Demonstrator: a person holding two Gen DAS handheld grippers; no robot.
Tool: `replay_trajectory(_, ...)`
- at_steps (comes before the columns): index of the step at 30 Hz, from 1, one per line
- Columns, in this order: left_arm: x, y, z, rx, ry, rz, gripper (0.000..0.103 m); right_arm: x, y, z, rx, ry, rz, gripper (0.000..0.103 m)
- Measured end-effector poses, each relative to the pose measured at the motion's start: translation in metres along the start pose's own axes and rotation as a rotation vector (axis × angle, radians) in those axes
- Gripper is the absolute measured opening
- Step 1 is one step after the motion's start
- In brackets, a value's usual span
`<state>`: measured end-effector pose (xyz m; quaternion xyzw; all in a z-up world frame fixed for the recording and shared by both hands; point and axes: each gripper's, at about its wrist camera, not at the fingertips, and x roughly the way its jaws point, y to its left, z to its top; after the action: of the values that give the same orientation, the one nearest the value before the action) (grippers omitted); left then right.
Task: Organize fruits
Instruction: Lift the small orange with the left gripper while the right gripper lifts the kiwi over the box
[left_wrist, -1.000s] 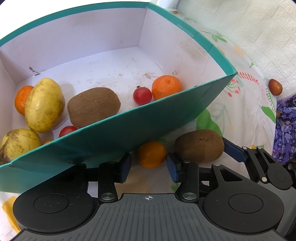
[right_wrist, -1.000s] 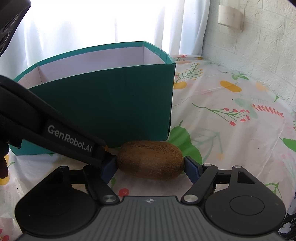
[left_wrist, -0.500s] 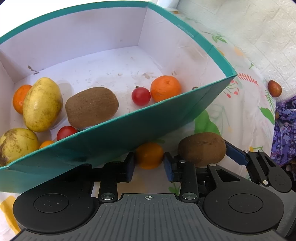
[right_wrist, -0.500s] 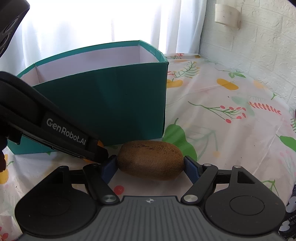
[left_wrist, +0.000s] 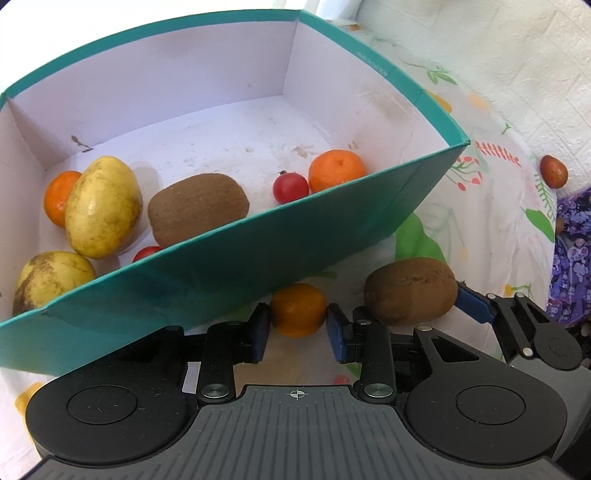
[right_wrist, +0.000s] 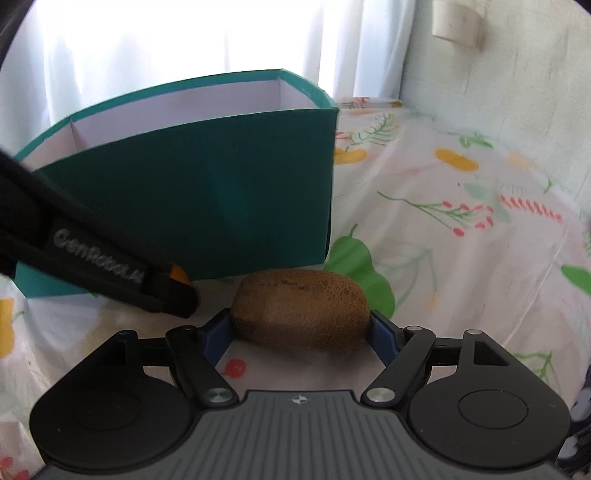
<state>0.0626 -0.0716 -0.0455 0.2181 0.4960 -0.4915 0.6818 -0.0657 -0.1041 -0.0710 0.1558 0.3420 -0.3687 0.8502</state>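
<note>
My left gripper (left_wrist: 297, 325) is shut on a small orange fruit (left_wrist: 298, 310) on the tablecloth, right against the near wall of the teal box (left_wrist: 258, 221). Just to its right, my right gripper (right_wrist: 300, 328) is shut on a brown kiwi (right_wrist: 301, 306), gripping it end to end; the same kiwi (left_wrist: 410, 291) shows in the left wrist view. In the right wrist view the left gripper (right_wrist: 170, 291) comes in from the left and hides most of the orange fruit (right_wrist: 178, 274). The box holds two yellow fruits, a kiwi (left_wrist: 197, 208), two tangerines and small red tomatoes.
A small brown fruit (left_wrist: 553, 171) lies on the floral tablecloth (right_wrist: 461, 229) at the far right, near a purple patterned cloth (left_wrist: 572, 258). A white brick wall stands to the right and a bright curtain behind the box (right_wrist: 184, 199).
The left jaws have closed onto the small orange fruit. The right gripper keeps its hold on the kiwi and has hardly moved.
</note>
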Motion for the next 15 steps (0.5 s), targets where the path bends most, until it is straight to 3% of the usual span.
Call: replay_trajectory(15,-0.034,-0.011,-0.012,0.012,-0.055,0.056,0.038,-0.026,-0.021,0.002,0.034,-0.058,0.014,0.076)
